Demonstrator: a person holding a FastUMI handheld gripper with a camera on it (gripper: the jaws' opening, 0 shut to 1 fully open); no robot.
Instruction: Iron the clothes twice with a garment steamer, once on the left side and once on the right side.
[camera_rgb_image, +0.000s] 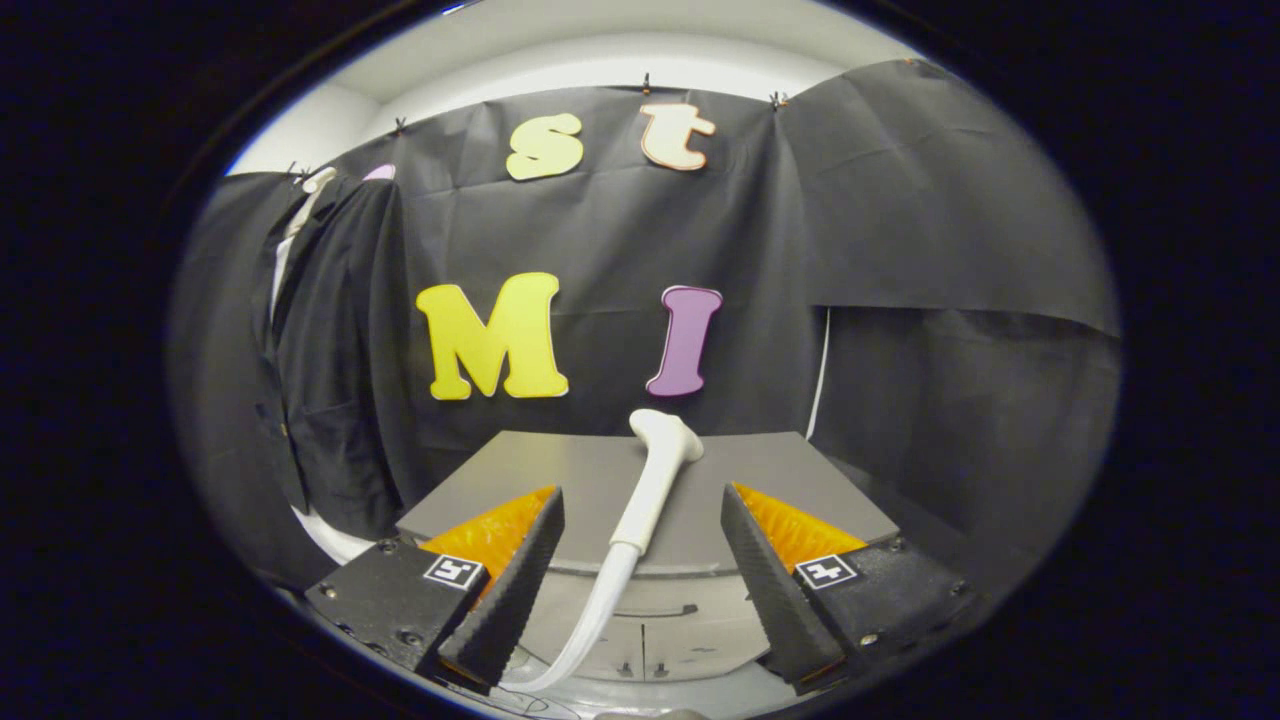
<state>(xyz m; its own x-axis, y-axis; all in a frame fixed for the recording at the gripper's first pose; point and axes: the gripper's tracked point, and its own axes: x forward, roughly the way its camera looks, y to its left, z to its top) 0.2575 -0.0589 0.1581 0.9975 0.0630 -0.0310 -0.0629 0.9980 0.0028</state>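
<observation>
A white garment steamer head (655, 470) lies on the grey table (760, 480), its handle pointing toward me and its white hose (585, 625) trailing down between my fingers. My gripper (640, 545) is open, with the steamer's handle in the gap and neither finger touching it. A dark suit jacket (330, 360) over a white shirt hangs on a hanger against the booth wall, off to the left beyond the table.
The grey table top stretches ahead of the fingers to the black cloth wall. Below its front edge sits a pale base unit (660, 625) with a slot. A thin white cable (820, 375) runs down the wall at the table's right rear corner.
</observation>
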